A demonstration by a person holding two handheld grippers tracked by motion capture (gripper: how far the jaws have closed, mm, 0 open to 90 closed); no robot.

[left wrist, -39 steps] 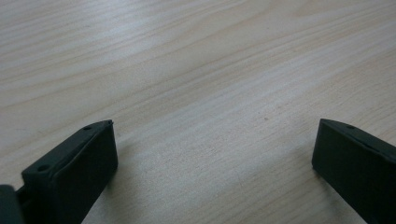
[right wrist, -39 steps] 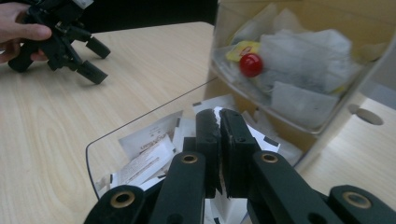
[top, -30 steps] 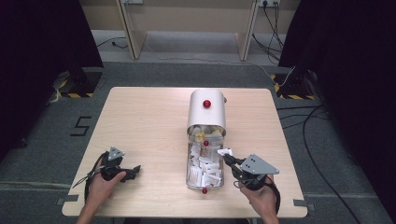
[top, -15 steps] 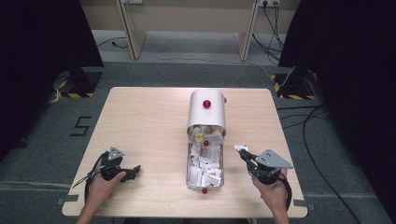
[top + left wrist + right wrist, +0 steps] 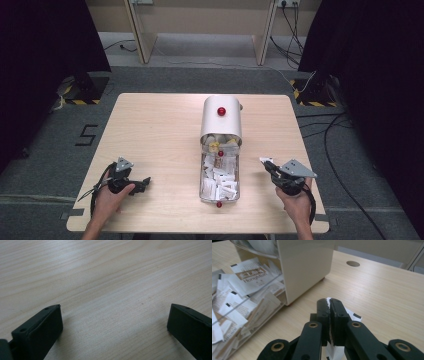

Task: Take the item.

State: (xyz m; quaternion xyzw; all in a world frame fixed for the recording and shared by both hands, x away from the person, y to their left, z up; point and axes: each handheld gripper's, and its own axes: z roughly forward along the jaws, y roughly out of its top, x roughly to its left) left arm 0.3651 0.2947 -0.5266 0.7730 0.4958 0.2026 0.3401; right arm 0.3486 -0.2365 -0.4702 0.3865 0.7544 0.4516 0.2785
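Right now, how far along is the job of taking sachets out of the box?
Done: one white sachet is out of the box, clamped in the right gripper above the table to the box's right. In hand: carrying it. Left: setting it down. Many sachets remain inside. The left gripper rests open.

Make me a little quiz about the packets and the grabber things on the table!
1. True or false: the right gripper is shut on a white packet.
2. The left gripper has jaws that are: A) wide open over bare table, B) pinching a packet, C) inside the box.
3. Fill in: the clear tray full of packets pokes out from under a cream ____ with a red knob.

Key: 1 true. 2 A. 3 cover.
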